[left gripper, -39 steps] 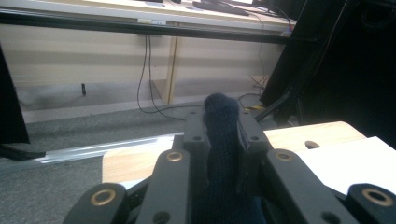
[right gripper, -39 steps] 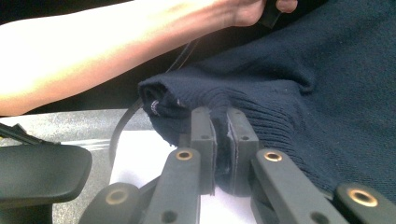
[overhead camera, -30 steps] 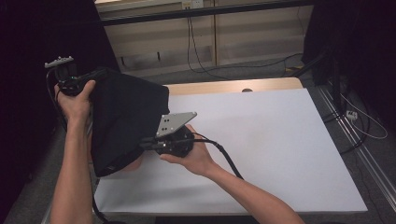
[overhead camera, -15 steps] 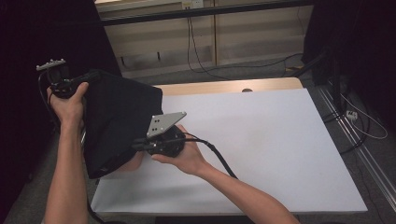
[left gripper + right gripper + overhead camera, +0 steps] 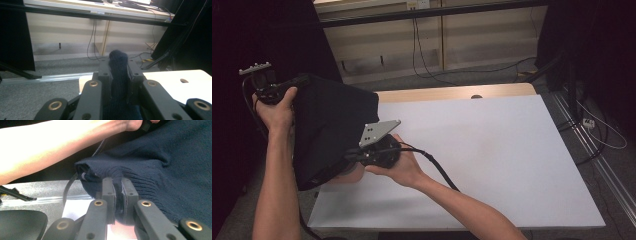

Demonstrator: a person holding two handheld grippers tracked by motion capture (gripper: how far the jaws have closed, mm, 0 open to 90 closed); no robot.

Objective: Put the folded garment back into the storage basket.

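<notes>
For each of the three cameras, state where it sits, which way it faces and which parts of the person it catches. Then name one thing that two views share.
High view: above the person's side, looking forward and down on the white table; both forearms, left gripper, right gripper.
Left gripper view: along its jaws, clamped on the dark sweater, toward the floor and far wall.
Right gripper view: along its jaws, gripping the sweater's ribbed hem; a forearm crosses above.
Shared: the sweater, in all three.

The high view is dim, with black corners around the evenly lit white table (image 5: pixel 492 160), which shows no hard shadows. In the right gripper view a forearm (image 5: pixel 50 147) above the dark garment (image 5: pixel 180 170) glares overexposed; the near jaws look soft.
</notes>
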